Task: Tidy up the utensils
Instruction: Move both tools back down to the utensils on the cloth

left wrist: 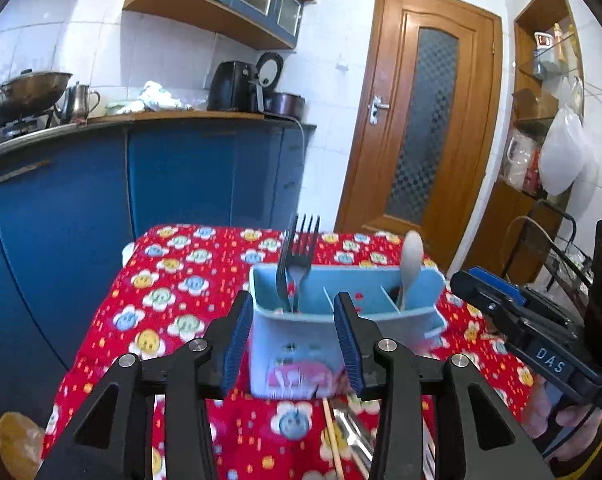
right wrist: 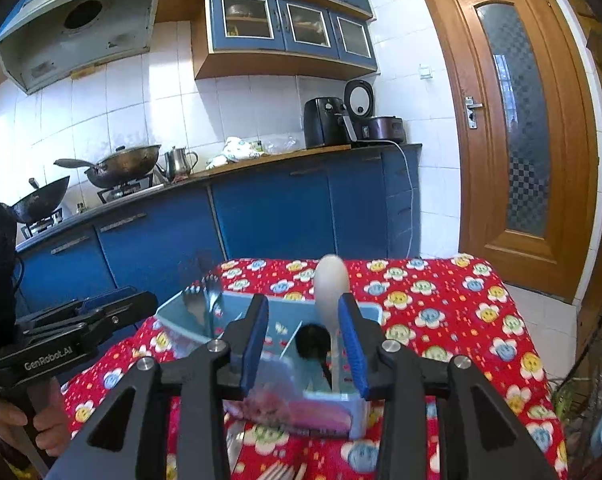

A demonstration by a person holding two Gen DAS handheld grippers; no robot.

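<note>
A light blue utensil holder (left wrist: pixel 301 344) with three compartments stands on the red flowered tablecloth (left wrist: pixel 169 292). A black fork (left wrist: pixel 297 256) stands in its left compartment and a white spoon (left wrist: pixel 411 264) in its right one. My left gripper (left wrist: pixel 293 340) is open and empty just before the holder. In the right wrist view the holder (right wrist: pixel 329 404) shows with forks (right wrist: pixel 203 300) at left and the white spoon (right wrist: pixel 331 292) upright. My right gripper (right wrist: pixel 305 344) is open, its pads on either side of the spoon's handle, apart from it.
Chopsticks (left wrist: pixel 333 436) and a metal utensil (left wrist: pixel 357 436) lie on the cloth before the holder. More fork tines (right wrist: pixel 281 472) lie at the near edge. Blue kitchen cabinets (left wrist: pixel 181 176) stand behind the table, a wooden door (left wrist: pixel 421 120) at right.
</note>
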